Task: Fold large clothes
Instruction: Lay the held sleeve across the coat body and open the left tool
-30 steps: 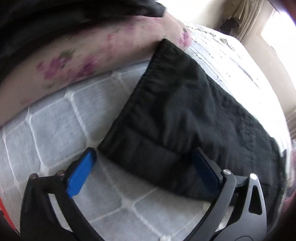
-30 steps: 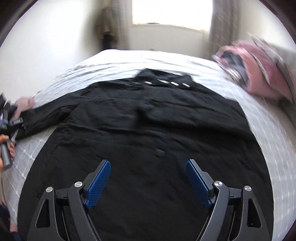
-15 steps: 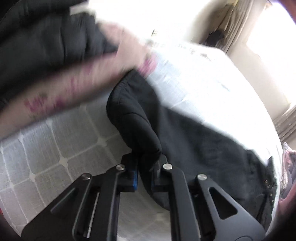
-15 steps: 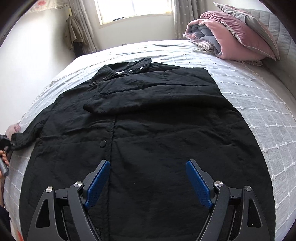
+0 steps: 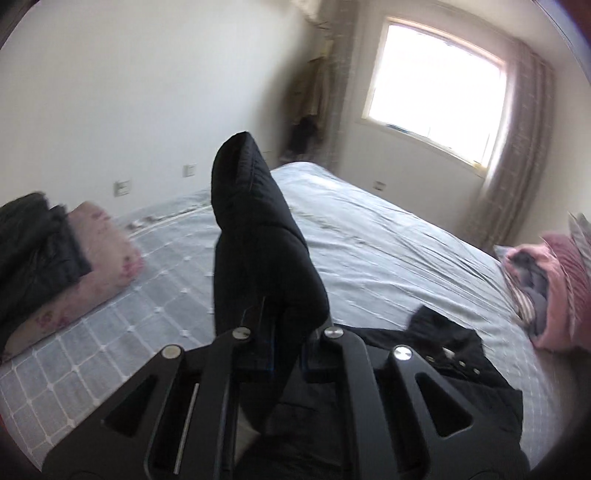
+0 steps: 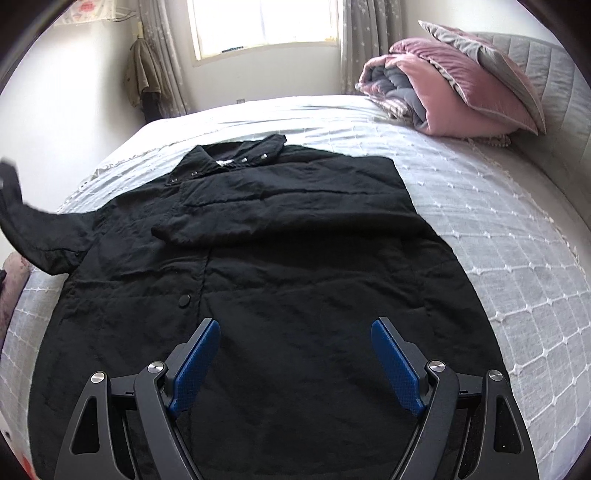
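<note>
A large black coat (image 6: pixel 280 266) lies front up on the grey quilted bed (image 6: pixel 498 229), collar toward the window. One sleeve is folded across the chest. The other sleeve (image 6: pixel 33 236) rises off the bed at the left edge of the right wrist view. My left gripper (image 5: pixel 284 339) is shut on that sleeve's cuff (image 5: pixel 255 229), which sticks up in front of the camera, high above the bed. The coat's collar (image 5: pixel 450 350) shows below it. My right gripper (image 6: pixel 295 358) hovers open over the coat's lower part, with nothing between its fingers.
A rolled pink and grey duvet (image 6: pixel 436 92) with a pillow lies at the head of the bed. A folded stack of dark and pink floral cloth (image 5: pixel 70 258) sits at the bed's left side. A window (image 6: pixel 266 26) and hanging clothes (image 6: pixel 142 74) are beyond.
My left gripper shut on the sleeve cuff that lay flat on the bed and lifted it high, swinging toward the coat's body. The right gripper shifted a little and stayed open.
</note>
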Demonstrator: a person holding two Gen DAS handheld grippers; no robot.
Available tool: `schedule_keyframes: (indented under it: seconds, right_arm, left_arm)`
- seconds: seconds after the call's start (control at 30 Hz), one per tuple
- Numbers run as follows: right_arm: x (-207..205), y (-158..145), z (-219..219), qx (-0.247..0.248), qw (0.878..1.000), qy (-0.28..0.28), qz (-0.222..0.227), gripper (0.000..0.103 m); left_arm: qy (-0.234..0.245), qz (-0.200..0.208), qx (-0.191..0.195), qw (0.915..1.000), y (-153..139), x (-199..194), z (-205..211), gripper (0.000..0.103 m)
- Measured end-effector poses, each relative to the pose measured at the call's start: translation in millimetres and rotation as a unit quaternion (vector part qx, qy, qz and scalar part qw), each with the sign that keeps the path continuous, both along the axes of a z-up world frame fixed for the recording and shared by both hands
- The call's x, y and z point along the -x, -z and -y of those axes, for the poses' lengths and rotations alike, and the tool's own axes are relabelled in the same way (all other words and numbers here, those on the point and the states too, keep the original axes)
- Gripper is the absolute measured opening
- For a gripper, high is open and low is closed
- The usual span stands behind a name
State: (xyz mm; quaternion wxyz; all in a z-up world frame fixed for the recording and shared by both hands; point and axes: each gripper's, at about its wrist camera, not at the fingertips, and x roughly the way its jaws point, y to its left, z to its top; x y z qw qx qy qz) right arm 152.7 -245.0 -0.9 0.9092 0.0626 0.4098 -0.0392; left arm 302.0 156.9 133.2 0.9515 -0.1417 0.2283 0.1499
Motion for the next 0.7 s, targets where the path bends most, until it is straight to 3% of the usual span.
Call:
schedule_keyframes:
  seconds: [0.2, 0.33, 0.57, 0.7]
  right_arm:
    - [0.4, -0.9, 6.4, -0.002, 1.000, 0.003, -0.004, 0.085]
    - [-1.1, 3.9, 10.5, -0.019, 1.000, 0.002, -0.018, 0.085]
    - [-0.9, 3.1, 14.9, -0.030, 0.999, -0.006, -0.022, 0.085]
    - [-1.3, 2.0, 18.3, -0.034, 0.999, -0.005, -0.023, 0.085]
  left_arm:
    - [0.092, -0.010, -0.022, 0.9954, 4.9, -4.8, 94.4, 0.011]
    - [0.152, -0.026, -0.039, 0.9873, 21.8, -20.6, 143.1, 0.011]
    - [0.207, -0.082, -0.050, 0.9736, 68.4, -41.6, 209.2, 0.011]
    - [0.231, -0.129, -0.051, 0.9632, 110.8, -52.6, 239.8, 0.012]
